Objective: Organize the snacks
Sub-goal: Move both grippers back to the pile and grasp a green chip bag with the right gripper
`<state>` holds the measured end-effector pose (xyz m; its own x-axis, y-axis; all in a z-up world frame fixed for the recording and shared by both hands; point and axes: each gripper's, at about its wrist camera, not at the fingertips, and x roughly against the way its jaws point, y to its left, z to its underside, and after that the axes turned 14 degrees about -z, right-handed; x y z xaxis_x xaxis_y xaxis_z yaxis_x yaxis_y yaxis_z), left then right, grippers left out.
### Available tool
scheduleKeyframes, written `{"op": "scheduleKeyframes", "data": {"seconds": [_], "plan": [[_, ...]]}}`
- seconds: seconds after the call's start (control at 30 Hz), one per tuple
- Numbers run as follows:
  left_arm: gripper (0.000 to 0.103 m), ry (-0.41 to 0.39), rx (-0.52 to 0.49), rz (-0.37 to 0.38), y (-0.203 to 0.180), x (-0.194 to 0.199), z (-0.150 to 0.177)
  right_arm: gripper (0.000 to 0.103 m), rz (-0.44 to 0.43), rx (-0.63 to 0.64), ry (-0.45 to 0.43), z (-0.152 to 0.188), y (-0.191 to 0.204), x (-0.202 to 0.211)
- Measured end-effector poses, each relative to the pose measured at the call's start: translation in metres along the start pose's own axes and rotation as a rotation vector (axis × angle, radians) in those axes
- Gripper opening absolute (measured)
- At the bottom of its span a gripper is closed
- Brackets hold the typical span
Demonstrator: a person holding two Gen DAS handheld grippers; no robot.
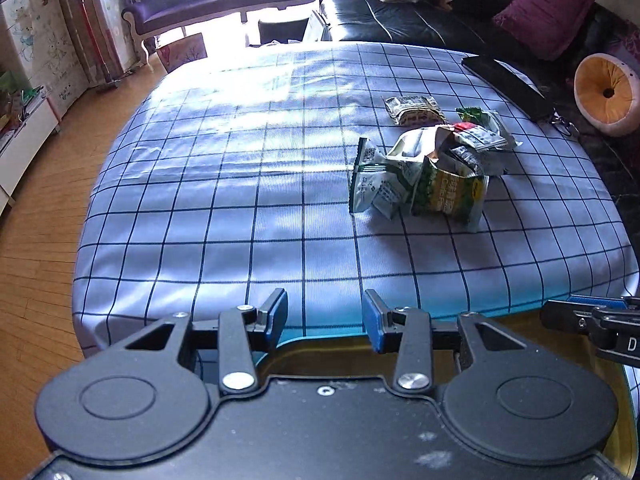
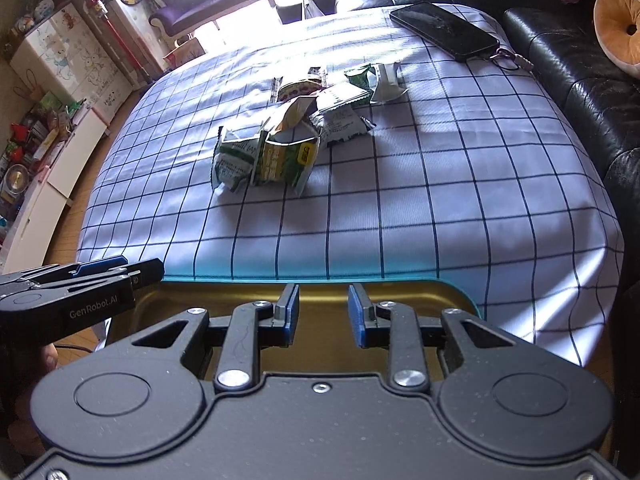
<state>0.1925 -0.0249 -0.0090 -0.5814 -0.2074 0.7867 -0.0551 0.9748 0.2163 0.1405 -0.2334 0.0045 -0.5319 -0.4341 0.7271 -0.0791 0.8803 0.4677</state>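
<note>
From the left wrist view, the left gripper (image 1: 325, 316) hangs over the near edge of the surface (image 1: 224, 216), which is covered in a pale blue cloth with a dark grid. Its 2 blue-padded fingers (image 1: 372, 322) are spread, with nothing between them. Just beneath them lies a gold tray (image 1: 332, 354) with a teal rim. Well ahead and to the right, a heap of snack packets (image 1: 420, 176) sits on the cloth: green-and-white pouches in front, a yellow-printed packet (image 1: 414, 109) apart at the back. Beyond the heap, a dark phone (image 1: 504, 82) lies near the far right edge. The right gripper (image 1: 592, 318) enters at the right border, seen side-on.

From the right wrist view, the right gripper (image 2: 323, 311) hovers above the gold tray (image 2: 408, 294), fingers (image 2: 356, 316) parted and holding nothing. The snack packets (image 2: 280, 148) lie in a loose pile toward the middle of the surface (image 2: 440, 200), well apart from the tray. The phone (image 2: 444, 30) rests at the far right corner, a cord at its end. The left gripper (image 2: 140, 270) reaches in from the left, just beside the tray's corner.
</note>
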Motion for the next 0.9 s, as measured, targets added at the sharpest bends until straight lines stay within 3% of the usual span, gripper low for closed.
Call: {"op": "scheduleKeyframes", "data": {"seconds": [0.43,0.67,0.9], "plan": [[0.042,-0.005,-0.004,0.001,-0.017,-0.039,-0.037,0.039,0.008,-0.007,-0.002,-0.025,-0.018,-0.027],[0.042,0.015,-0.023,0.037,-0.03,-0.057,-0.048,0.039,0.004,0.0,-0.003,-0.035,-0.022,-0.037],[0.042,0.037,0.048,0.007,-0.019,-0.077,-0.062,0.039,-0.008,0.039,-0.01,-0.041,-0.016,-0.044]]}}
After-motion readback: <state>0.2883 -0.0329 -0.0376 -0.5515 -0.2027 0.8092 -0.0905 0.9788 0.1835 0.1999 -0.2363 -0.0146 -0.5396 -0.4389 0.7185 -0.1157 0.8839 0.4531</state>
